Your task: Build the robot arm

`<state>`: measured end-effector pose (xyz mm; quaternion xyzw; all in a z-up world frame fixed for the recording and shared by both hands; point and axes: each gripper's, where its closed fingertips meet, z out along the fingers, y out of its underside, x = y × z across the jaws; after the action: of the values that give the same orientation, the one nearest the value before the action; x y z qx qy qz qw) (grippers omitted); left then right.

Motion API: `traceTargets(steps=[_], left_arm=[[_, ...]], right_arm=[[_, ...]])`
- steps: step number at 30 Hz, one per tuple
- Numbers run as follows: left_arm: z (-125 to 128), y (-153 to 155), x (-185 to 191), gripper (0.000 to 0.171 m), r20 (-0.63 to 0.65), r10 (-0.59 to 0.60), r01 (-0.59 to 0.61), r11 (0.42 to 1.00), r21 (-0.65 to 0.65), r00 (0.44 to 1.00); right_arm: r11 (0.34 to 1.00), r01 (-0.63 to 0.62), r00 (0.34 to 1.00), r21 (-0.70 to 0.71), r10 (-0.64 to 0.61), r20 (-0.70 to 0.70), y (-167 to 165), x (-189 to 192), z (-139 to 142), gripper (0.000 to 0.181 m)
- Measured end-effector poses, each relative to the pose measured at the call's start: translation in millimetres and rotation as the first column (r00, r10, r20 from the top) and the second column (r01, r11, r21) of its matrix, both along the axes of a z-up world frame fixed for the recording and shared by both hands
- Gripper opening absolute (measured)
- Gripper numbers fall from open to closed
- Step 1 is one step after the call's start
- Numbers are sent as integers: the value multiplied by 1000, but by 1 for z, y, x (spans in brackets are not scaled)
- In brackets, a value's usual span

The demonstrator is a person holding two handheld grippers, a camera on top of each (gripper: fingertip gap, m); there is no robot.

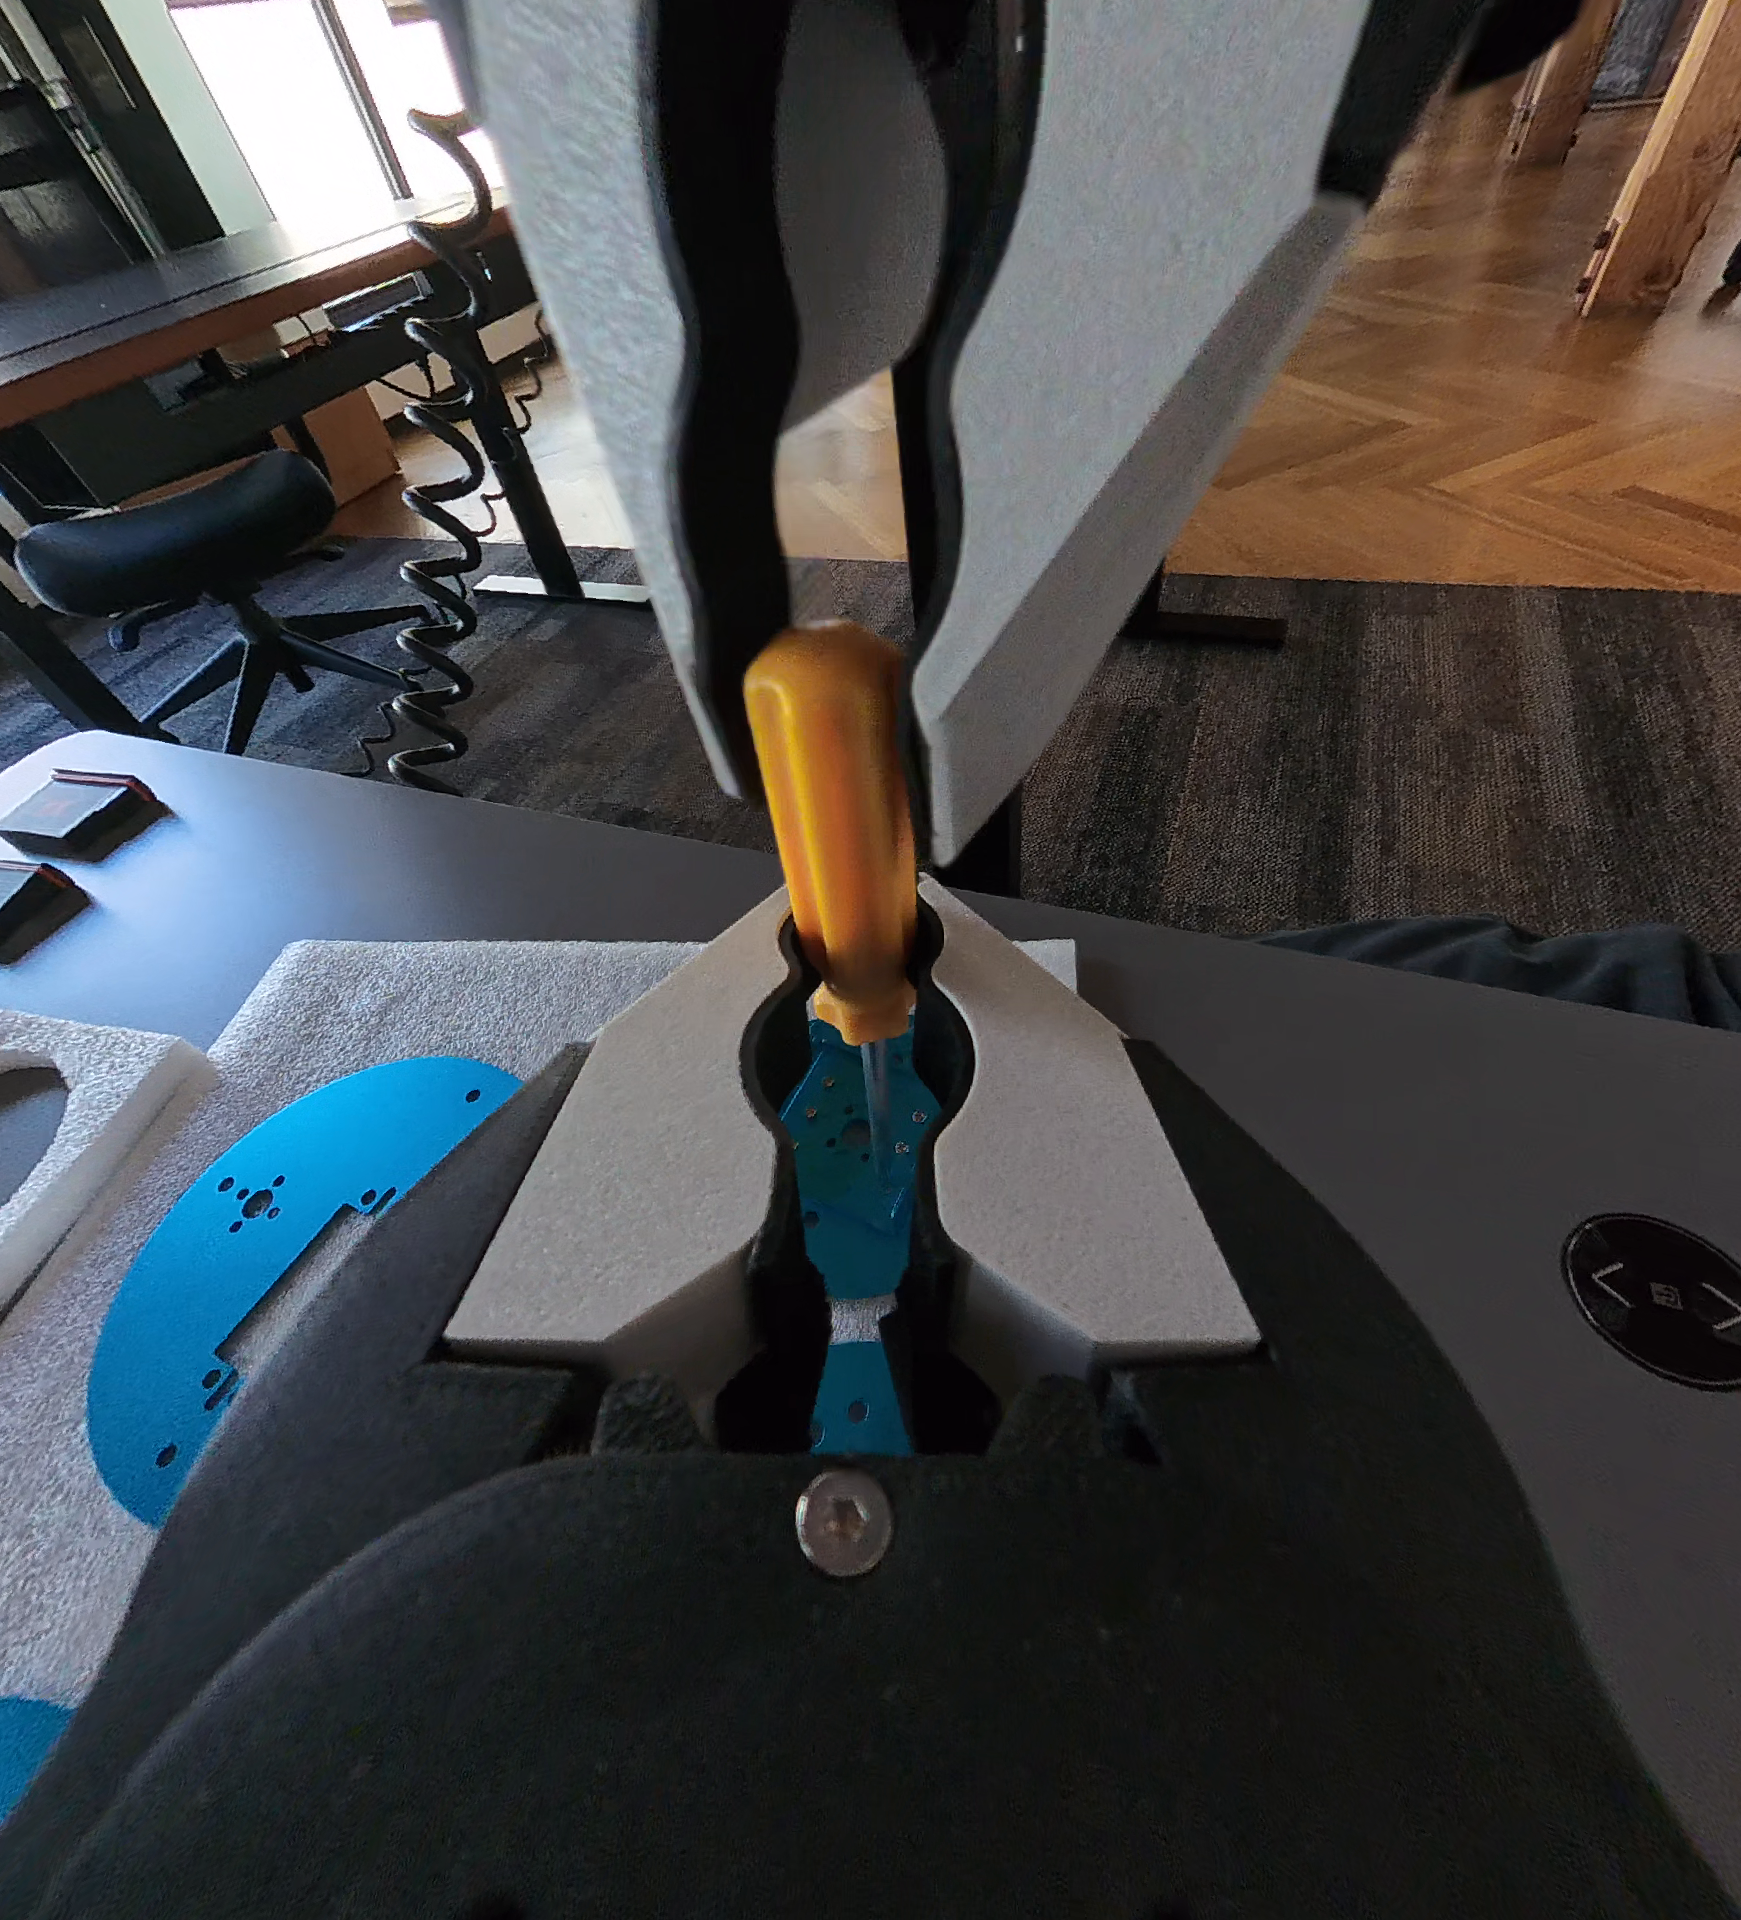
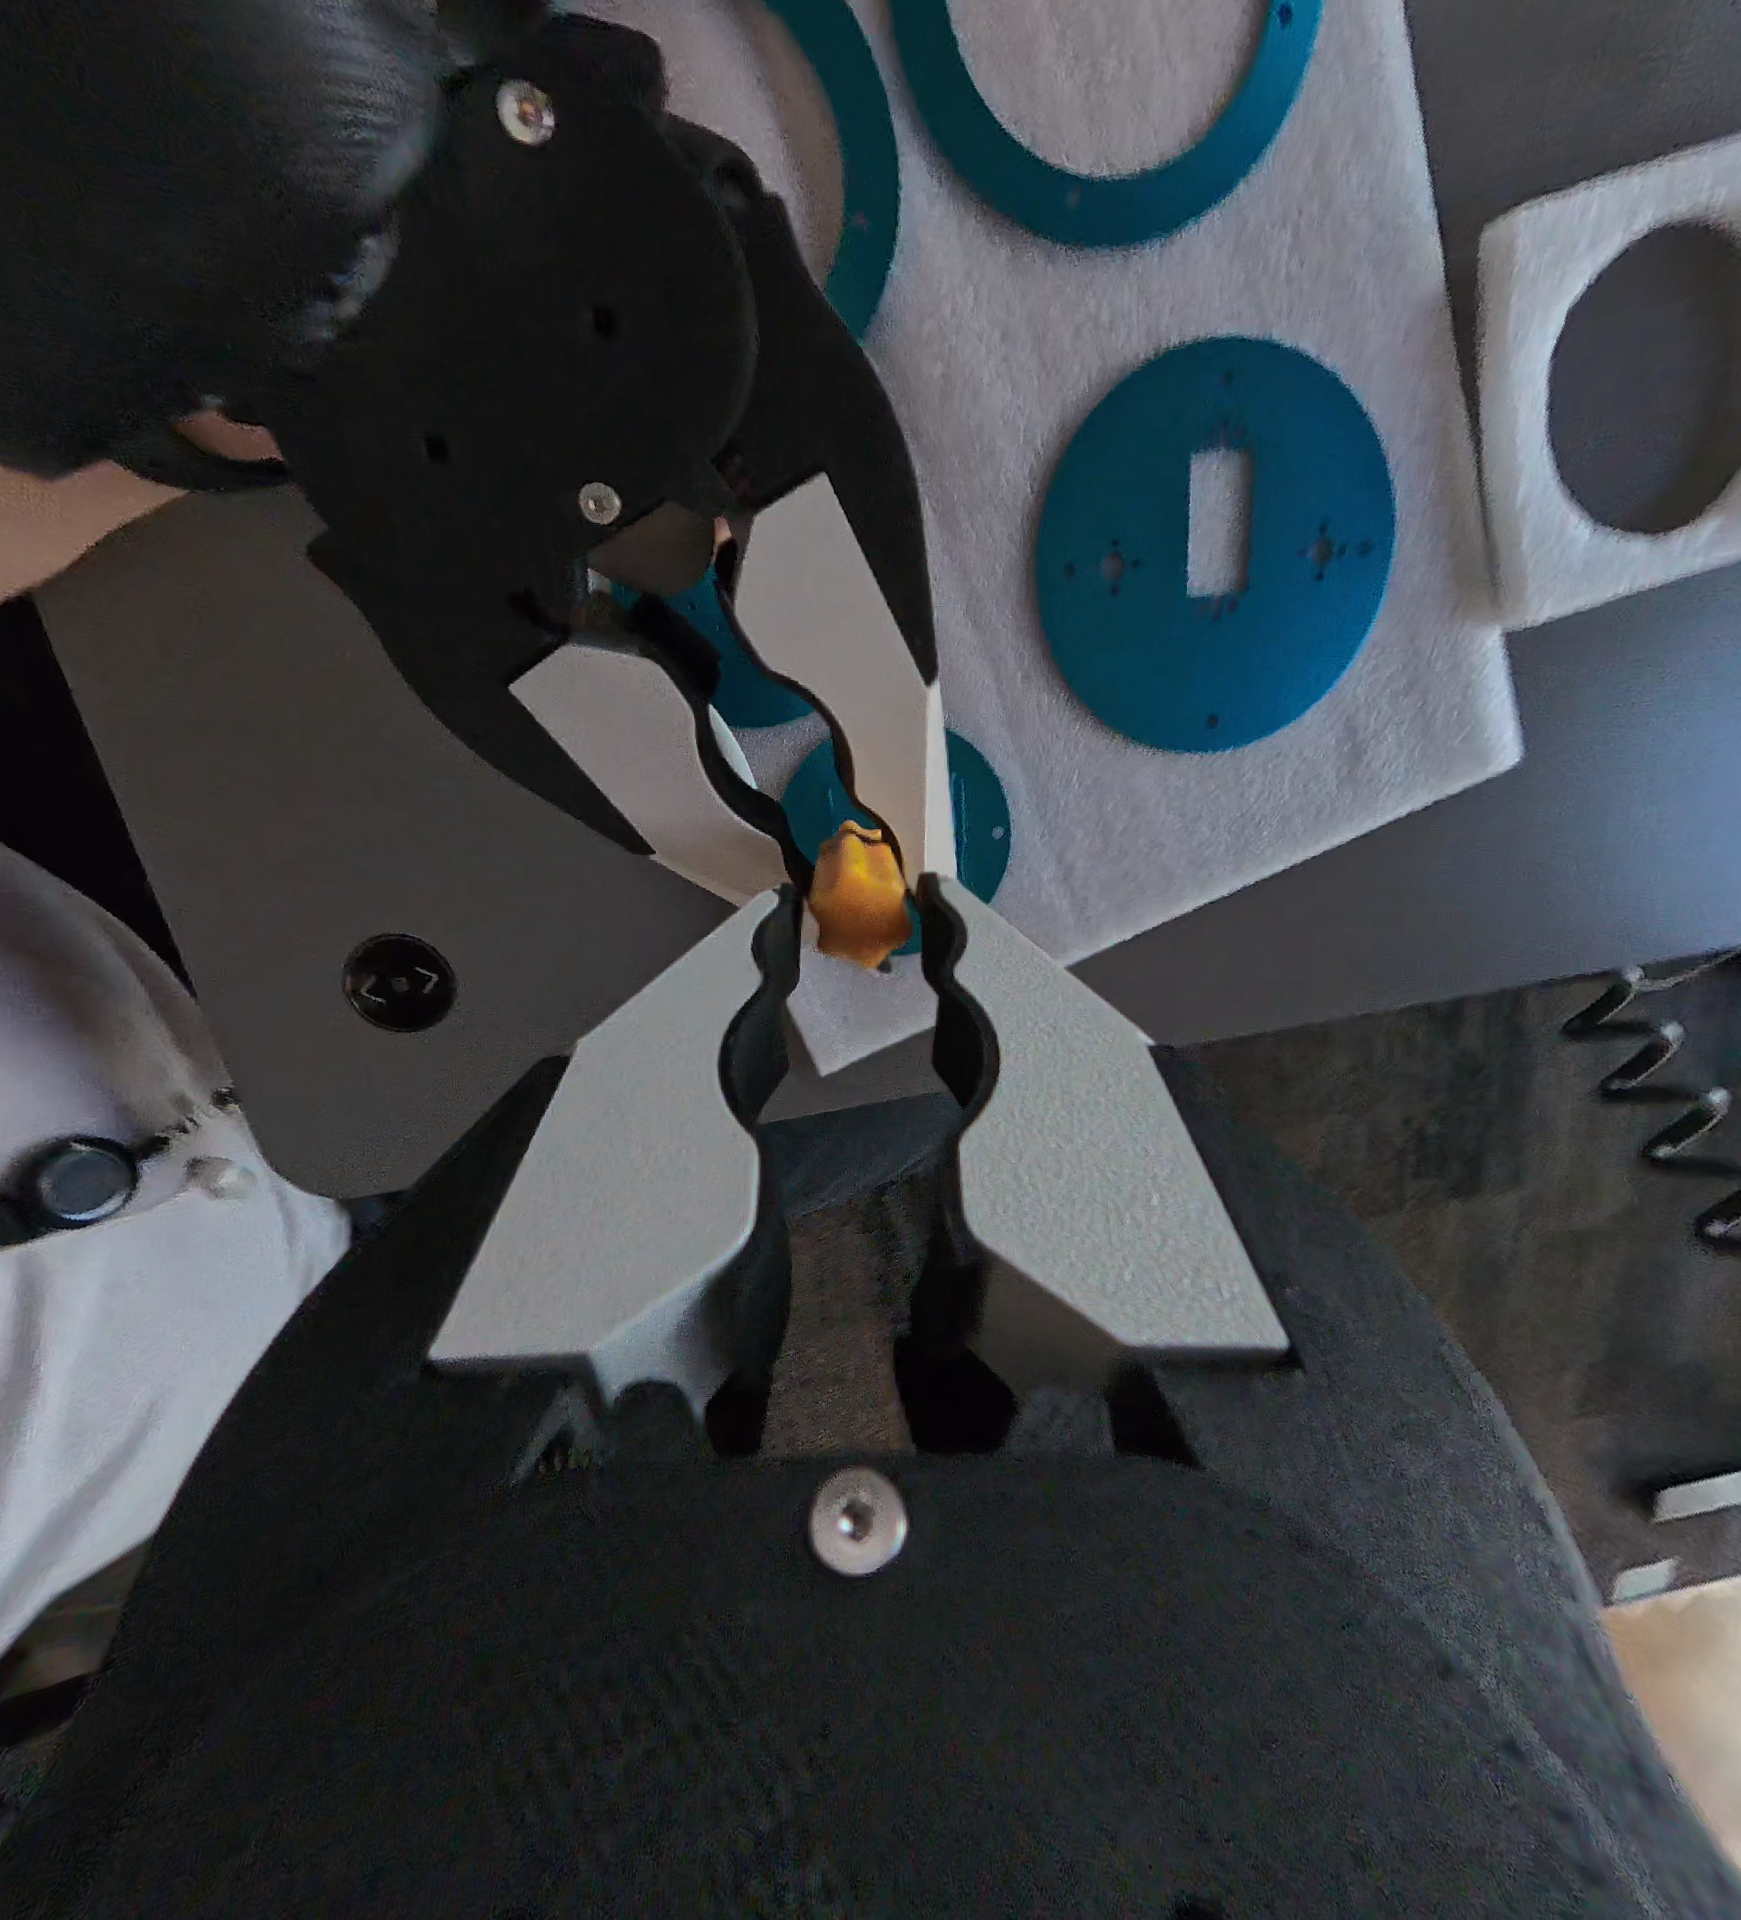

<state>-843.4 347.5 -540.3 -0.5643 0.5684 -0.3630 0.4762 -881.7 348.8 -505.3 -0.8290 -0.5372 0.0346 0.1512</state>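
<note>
Both tongs are on the same orange-handled screwdriver (image 1: pixel 835 831) here. The left gripper (image 1: pixel 858 940) has its jaws nearly closed around the lower end of the handle, right at the fingertips, with the thin metal shaft poking down between the fingers toward a small blue perforated bracket (image 1: pixel 850 1132) sitting just below. The right gripper (image 2: pixel 861 909) comes in from above, jaws pinched on the top end of the same handle, so the screwdriver stands roughly upright between the two sets of tips. Can't tell if the shaft tip actually touches the bracket, it's too small and blurry.

Off to the left of the left gripper there's a blue round plate (image 1: pixel 263 1278) with holes and a rectangular slot, lying flat on a white foam sheet (image 1: pixel 450 997). That sheet is on a dark grey table (image 1: pixel 1365 1091). In the right wrist view, beyond the tips, blue rings (image 2: pixel 1105 197) lie on the same foam, with a white foam block with a round cutout (image 2: pixel 1666 364) farther right.
</note>
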Motion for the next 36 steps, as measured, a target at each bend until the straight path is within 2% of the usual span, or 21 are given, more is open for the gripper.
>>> traceTargets(steps=[3, 11, 14, 17, 18, 20, 22, 23, 24, 27, 29, 33, 35, 36], left_arm=[[0, -2, 0, 13, 1, -15, 15, 1000, -4, 1000], [0, -3, 0, 12, 3, -24, 24, 1000, -13, 1000], [0, -3, 1, 11, -2, -19, 19, 1000, -8, 1000], [-1, 1, 4, 10, -20, 20, -20, 1000, 4, 1000], [-2, 0, 4, 10, -23, 16, -15, 1000, 9, 1000], [-2, -3, 4, 8, -23, -4, 4, 1000, 12, 1000], [-2, -3, 2, 8, -18, -6, 6, 1000, 14, 1000], [-2, -4, 3, 8, -15, -13, 13, 1000, 4, 1000], [-2, -4, 3, 8, -14, -15, 15, 1000, 6, 1000], [-2, -4, 3, 8, -15, -20, 20, 1000, 8, 1000], [-2, -4, 4, 9, -16, -19, 19, 1000, 4, 1000], [-4, 1, 3, 11, -39, 21, -21, 1000, 12, 999], [-4, -2, 4, 10, -38, 7, -6, 1000, 17, 999], [-4, -4, 4, 9, -37, -3, 4, 1000, 18, 999]], right_arm=[[989, -145, 989, 26, 145, -11, -2, -5, 4, 17], [977, -212, 976, 14, 211, 60, -4, 4, -1, 17], [991, -130, 991, -13, 130, 31, -5, 5, -2, 16], [989, 131, 990, -63, -134, -48, -3, 5, -3, 16], [981, 179, 982, -68, -183, -54, -5, 6, -3, 16], [982, 179, 983, -54, -180, -26, -9, 5, -3, 16], [998, 67, 997, -9, -67, 25, -8, 5, -4, 17], [1000, 4, 1000, 16, -4, 30, -5, 2, -2, 22], [998, -42, 999, 38, 42, 15, -3, -1, 1, 21], [996, -87, 996, 5, 87, -7, -6, -3, 2, 18], [998, -54, 999, -15, 54, -3, -6, 0, 1, 19], [979, 204, 978, -28, -205, -35, 0, 0, 1, 17], [972, 233, 972, -32, -234, -16, -4, 2, 1, 17], [978, 207, 978, -32, -206, 10, -6, 3, 0, 17]])
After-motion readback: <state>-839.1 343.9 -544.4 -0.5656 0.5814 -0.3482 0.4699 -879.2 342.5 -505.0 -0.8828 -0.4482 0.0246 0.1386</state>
